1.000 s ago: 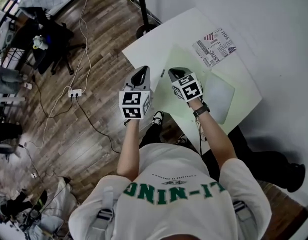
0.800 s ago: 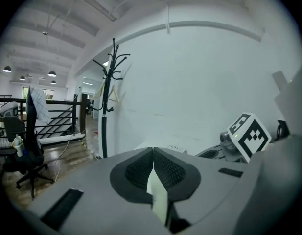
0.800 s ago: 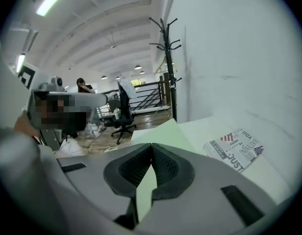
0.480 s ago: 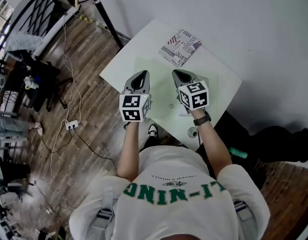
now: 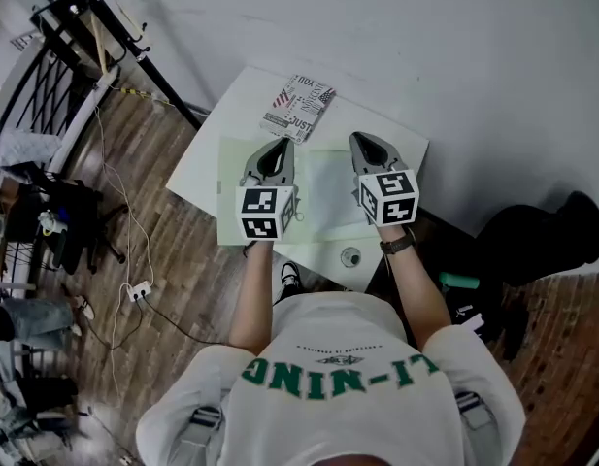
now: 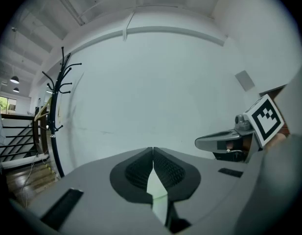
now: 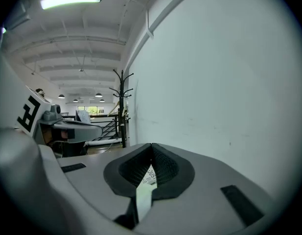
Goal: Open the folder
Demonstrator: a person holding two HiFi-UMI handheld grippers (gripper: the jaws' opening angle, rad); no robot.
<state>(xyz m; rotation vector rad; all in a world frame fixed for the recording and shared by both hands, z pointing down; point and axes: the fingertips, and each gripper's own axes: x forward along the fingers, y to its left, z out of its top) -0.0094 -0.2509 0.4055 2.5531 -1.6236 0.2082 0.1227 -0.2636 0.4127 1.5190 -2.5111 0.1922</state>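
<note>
A white desk (image 5: pixel 204 163) stands against a white wall (image 5: pixel 425 47) over a wooden plank floor (image 5: pixel 153 260), and a pale green mat (image 5: pixel 236 192) covers much of its top. The pale, translucent rectangular folder (image 5: pixel 328 187) lies flat and closed on that mat, between the two grippers as the head view shows them. The left gripper (image 5: pixel 276 148) is held above the mat's left part, pointing toward the wall; its fingers (image 6: pixel 136 170) are pressed together at the tips with nothing between them. The right gripper (image 5: pixel 363 140) is held beside the folder's right edge, also facing the wall, its fingers (image 7: pixel 131 169) likewise closed and empty. A printed booklet with a flag pattern (image 5: pixel 299 110) lies at the desk's far edge, and a black coat stand (image 6: pixel 54 116) rises at the left.
</note>
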